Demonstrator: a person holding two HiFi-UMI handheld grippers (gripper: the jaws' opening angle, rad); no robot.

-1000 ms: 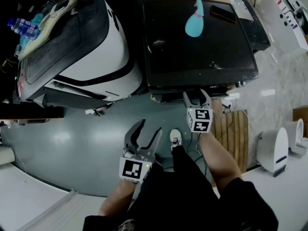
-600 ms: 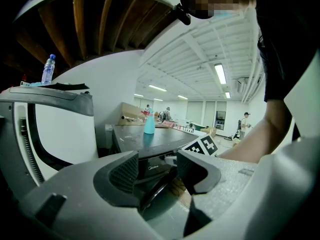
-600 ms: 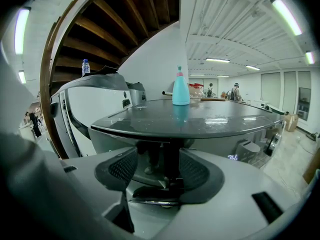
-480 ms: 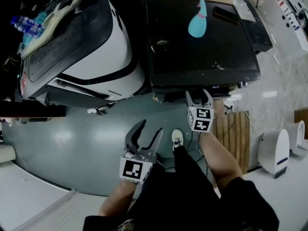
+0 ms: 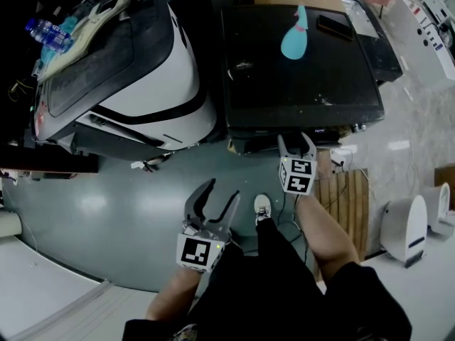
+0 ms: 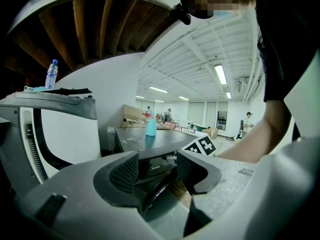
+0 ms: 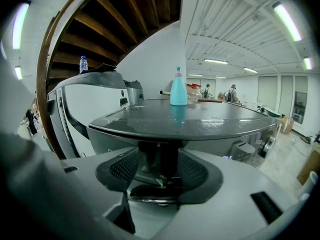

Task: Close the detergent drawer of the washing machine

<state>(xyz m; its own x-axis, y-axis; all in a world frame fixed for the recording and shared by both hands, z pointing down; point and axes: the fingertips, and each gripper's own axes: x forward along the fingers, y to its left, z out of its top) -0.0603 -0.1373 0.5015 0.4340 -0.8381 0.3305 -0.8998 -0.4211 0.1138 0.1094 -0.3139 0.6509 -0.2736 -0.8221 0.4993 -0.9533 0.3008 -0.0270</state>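
The dark washing machine (image 5: 298, 62) stands in the upper middle of the head view, and its glossy top (image 7: 190, 120) fills the right gripper view. A dark part that looks like the detergent drawer (image 5: 250, 145) sticks out from the left of its front edge. My right gripper (image 5: 296, 143) is open right at that front, just right of the drawer, and its jaws (image 7: 159, 166) frame the dark front panel with nothing between them. My left gripper (image 5: 212, 199) hangs open over the grey floor, nearer to me, aimed at the machine's front (image 6: 152, 168).
A teal spray bottle (image 5: 293, 40) and a flat dark object (image 5: 334, 25) lie on the machine's top. A white-and-black machine (image 5: 135, 77) stands to the left with a water bottle (image 5: 44, 28). A wooden pallet (image 5: 343, 197) and a white appliance (image 5: 405, 226) are at right. The person's shoe (image 5: 261, 206) is below.
The head view has drifted a little, so the machines sit slightly further right. Both grippers keep almost the same places and stay open.
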